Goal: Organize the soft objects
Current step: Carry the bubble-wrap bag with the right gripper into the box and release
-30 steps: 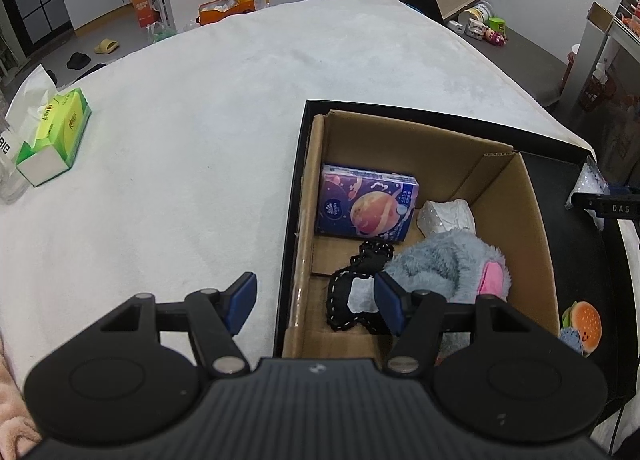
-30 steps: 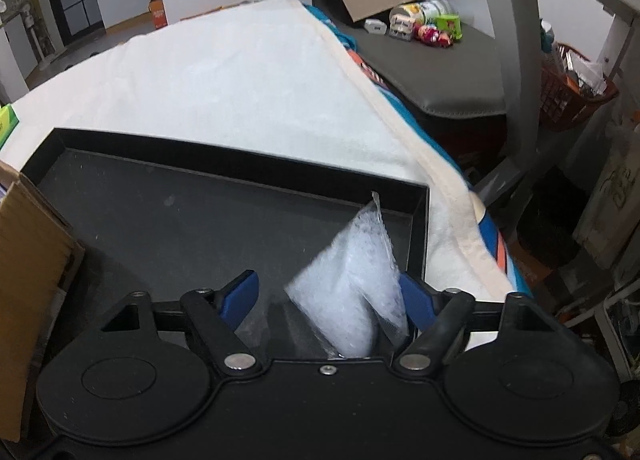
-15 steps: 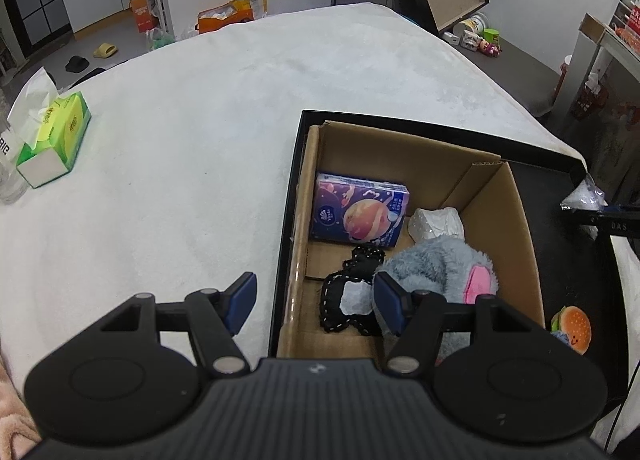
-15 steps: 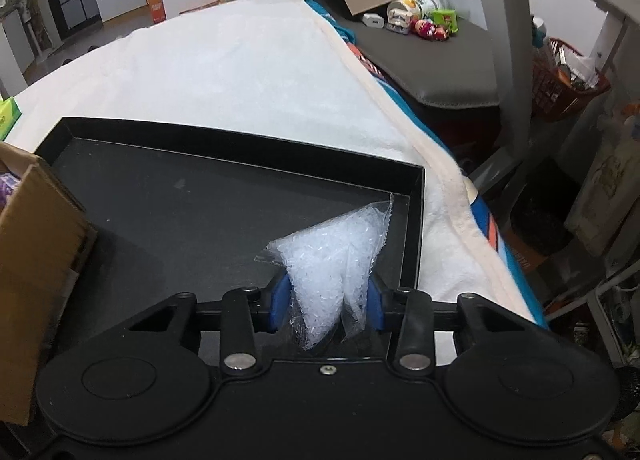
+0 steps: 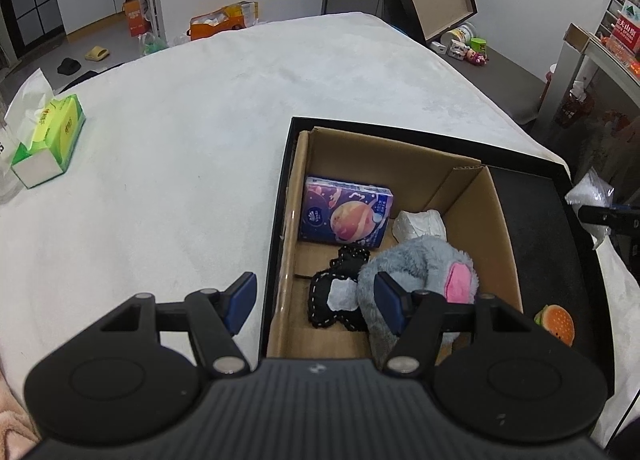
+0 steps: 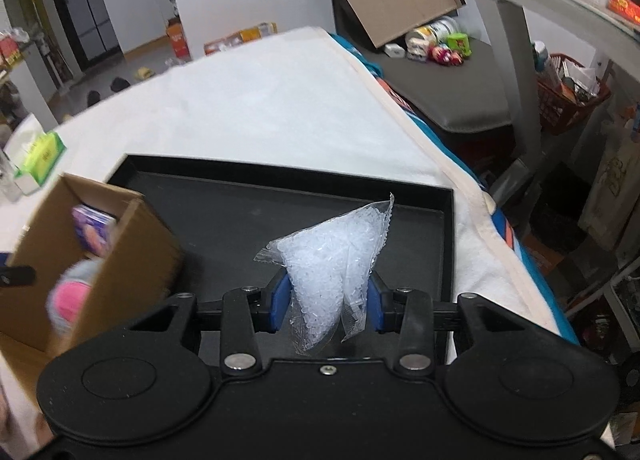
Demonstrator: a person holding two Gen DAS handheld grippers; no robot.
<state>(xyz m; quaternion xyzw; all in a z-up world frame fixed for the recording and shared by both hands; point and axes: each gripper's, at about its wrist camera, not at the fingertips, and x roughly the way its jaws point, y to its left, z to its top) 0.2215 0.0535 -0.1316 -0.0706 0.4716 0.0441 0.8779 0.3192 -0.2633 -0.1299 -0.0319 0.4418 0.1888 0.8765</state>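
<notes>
1. the right hand-held gripper [image 6: 327, 302] is clenched on a clear bag of white pellets [image 6: 334, 260], its blue pads [image 6: 280, 300] pressing the bag from both sides.
2. the bag stands up between the fingers, its pointed top corner tilted up and to the right, and hangs above the black tray [image 6: 240, 212], not touching the tray floor.
3. in the left wrist view the same bag [image 5: 592, 190] shows at the far right edge, over the tray's right rim.
4. the left hand-held gripper [image 5: 314, 302] is released and holds nothing; it hovers over the near left wall of the cardboard box [image 5: 400, 156].
5. the box sits in the left part of the tray [image 5: 536, 228], which rests on a white cloth [image 5: 180, 148].
6. inside the box lie a purple tissue pack [image 5: 344, 212], a grey plush toy [image 5: 424, 264] with a pink ear, a black stitched fabric piece [image 5: 332, 296] and a white crumpled wad [image 5: 420, 222].
7. a small burger toy [image 5: 556, 320] lies on the tray floor, right of the box.
8. a green tissue box [image 5: 50, 140] sits far left on the cloth, well apart.
</notes>
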